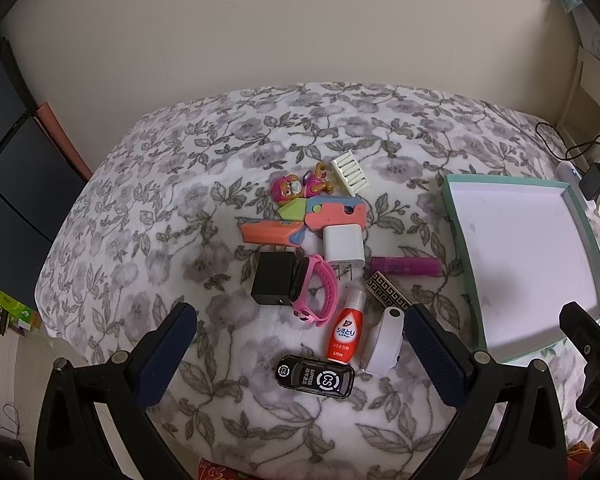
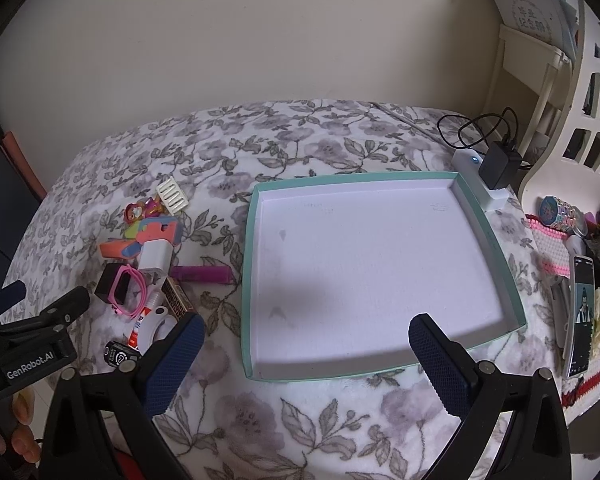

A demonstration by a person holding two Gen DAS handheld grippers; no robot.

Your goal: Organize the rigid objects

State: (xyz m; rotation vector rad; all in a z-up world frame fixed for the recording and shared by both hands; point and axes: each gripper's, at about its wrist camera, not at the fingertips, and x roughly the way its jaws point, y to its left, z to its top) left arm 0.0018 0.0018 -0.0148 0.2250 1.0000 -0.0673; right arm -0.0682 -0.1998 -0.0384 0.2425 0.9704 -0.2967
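A pile of small objects lies on the floral blanket (image 1: 180,184): a black toy car (image 1: 316,378), a red stain-remover bottle (image 1: 346,330), a white gadget (image 1: 384,344), a pink watch (image 1: 314,290), a black charger (image 1: 272,282), a white charger (image 1: 343,246), a purple tube (image 1: 406,266), an orange toy gun (image 1: 300,220), a pup figure (image 1: 300,186) and a white comb (image 1: 350,172). My left gripper (image 1: 300,344) is open above the car. A teal-rimmed tray (image 2: 384,176) lies to the right, its floor bare. My right gripper (image 2: 306,356) is open over the tray's near edge.
A white power strip with a black adapter (image 2: 500,168) and cable sits behind the tray. A phone (image 2: 580,332), a wristwatch (image 2: 560,212) and beaded items lie on the right. A white shelf (image 2: 532,80) stands at the back right. The wall runs behind the bed.
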